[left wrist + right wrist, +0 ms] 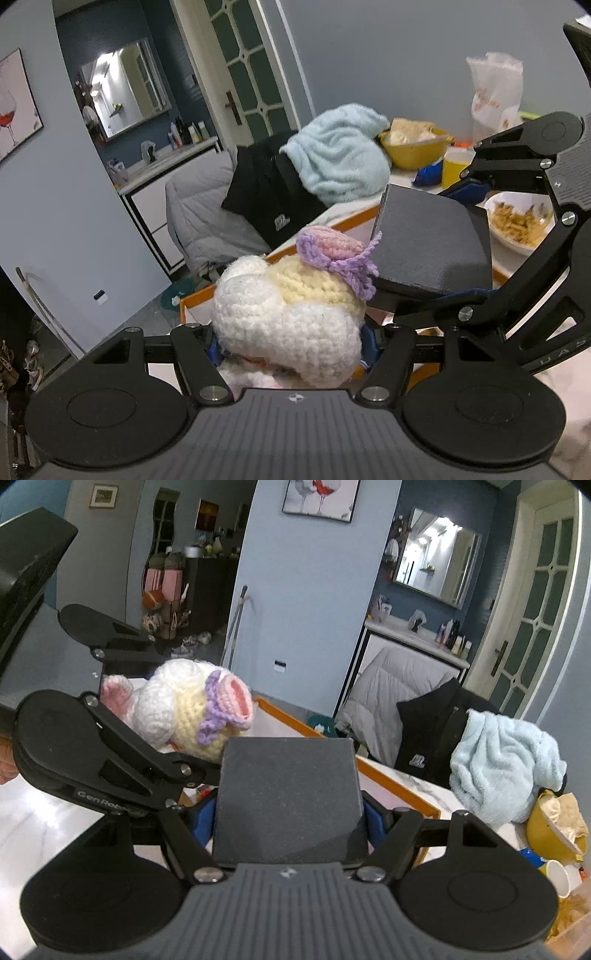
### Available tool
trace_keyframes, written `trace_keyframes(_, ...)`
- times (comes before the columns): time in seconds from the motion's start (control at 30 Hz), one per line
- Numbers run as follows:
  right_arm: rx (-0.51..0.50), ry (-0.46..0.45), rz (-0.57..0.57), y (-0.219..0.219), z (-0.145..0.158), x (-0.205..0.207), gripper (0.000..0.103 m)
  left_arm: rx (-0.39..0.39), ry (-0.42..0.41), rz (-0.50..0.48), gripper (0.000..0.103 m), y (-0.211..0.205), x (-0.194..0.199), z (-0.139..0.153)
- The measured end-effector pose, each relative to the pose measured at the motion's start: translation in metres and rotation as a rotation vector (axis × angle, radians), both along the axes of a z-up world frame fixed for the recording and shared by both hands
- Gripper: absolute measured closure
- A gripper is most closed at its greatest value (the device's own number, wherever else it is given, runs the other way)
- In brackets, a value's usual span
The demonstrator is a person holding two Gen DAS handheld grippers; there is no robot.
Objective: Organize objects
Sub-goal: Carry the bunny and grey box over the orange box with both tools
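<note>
a crocheted toy (291, 317), white and pale yellow with a pink ear and a purple bow, sits clamped between the blue pads of the left gripper (293, 347), its head rising above the fingers and filling the middle of the left wrist view. just beside it, to the right and nearly touching the bow, a dark grey block (432, 240) is pinched in the right gripper (461, 240), whose black linkage reaches in from the right edge. the right wrist view shows the same pairing from the other side: the block (288, 797) is squeezed between that gripper's blue pads (203, 821), with the toy (188, 709) up and to the left of it, carried by the left gripper (155, 746). both are held up over an orange-rimmed box (399, 786) that stands on a white marble table (413, 779). farther along the table lie a light blue fluffy cloth (340, 155), a yellow bowl (417, 151) and a white dish of food (517, 225). a black jacket (262, 188) hangs over a chair beyond.
</note>
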State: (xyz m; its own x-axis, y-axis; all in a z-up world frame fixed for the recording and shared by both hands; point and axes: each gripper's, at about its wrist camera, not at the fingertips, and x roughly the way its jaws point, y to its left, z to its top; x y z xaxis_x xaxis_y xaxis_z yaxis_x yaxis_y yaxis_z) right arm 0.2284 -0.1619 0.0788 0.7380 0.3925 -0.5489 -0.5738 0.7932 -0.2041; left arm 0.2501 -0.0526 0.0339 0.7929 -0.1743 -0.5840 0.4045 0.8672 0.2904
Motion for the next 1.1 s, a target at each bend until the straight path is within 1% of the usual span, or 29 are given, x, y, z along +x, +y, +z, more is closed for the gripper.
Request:
trace_keyframes(0.13,-0.015,0.059,0.003,0.003,-0.017,0.022,0.027,0.029,0.055,0.009,0.027,0.001,0.015,-0.015)
trace_keyframes(0.27,-0.033,0.092,0.011,0.008,-0.031,0.039,0.027,0.07,0.083,-0.001,0.027,0.002,0.029,-0.027)
trace_keyframes(0.33,-0.048,0.107,0.02,0.011,-0.036,0.048,0.027,0.077,0.1,0.006,0.027,0.003,0.036,-0.033)
trace_keyframes(0.4,-0.068,0.098,0.027,0.014,-0.04,0.057,0.026,0.078,0.104,0.024,0.027,0.004,0.044,-0.037)
trace_keyframes(0.5,-0.106,0.057,0.035,0.02,-0.045,0.068,0.026,0.075,0.108,0.049,0.026,0.006,0.057,-0.042)
trace_keyframes(0.67,-0.157,0.042,0.041,0.032,-0.055,0.086,0.026,0.117,0.114,0.075,0.026,0.007,0.073,-0.052)
trace_keyframes(0.8,-0.224,-0.013,0.067,0.038,-0.064,0.098,0.026,0.143,0.114,0.079,0.026,0.005,0.083,-0.058)
trace_keyframes(0.93,-0.241,-0.012,0.068,0.037,-0.075,0.112,0.026,0.163,0.12,0.069,0.025,0.002,0.089,-0.064)
trace_keyframes(1.0,-0.266,-0.008,0.068,0.037,-0.081,0.118,0.026,0.17,0.129,0.062,0.025,0.001,0.091,-0.067)
trace_keyframes(1.07,-0.259,0.014,0.065,0.036,-0.081,0.123,0.026,0.17,0.134,0.064,0.025,0.001,0.092,-0.068)
trace_keyframes(1.1,-0.257,0.011,0.072,0.036,-0.081,0.124,0.026,0.164,0.141,0.066,0.025,0.002,0.093,-0.067)
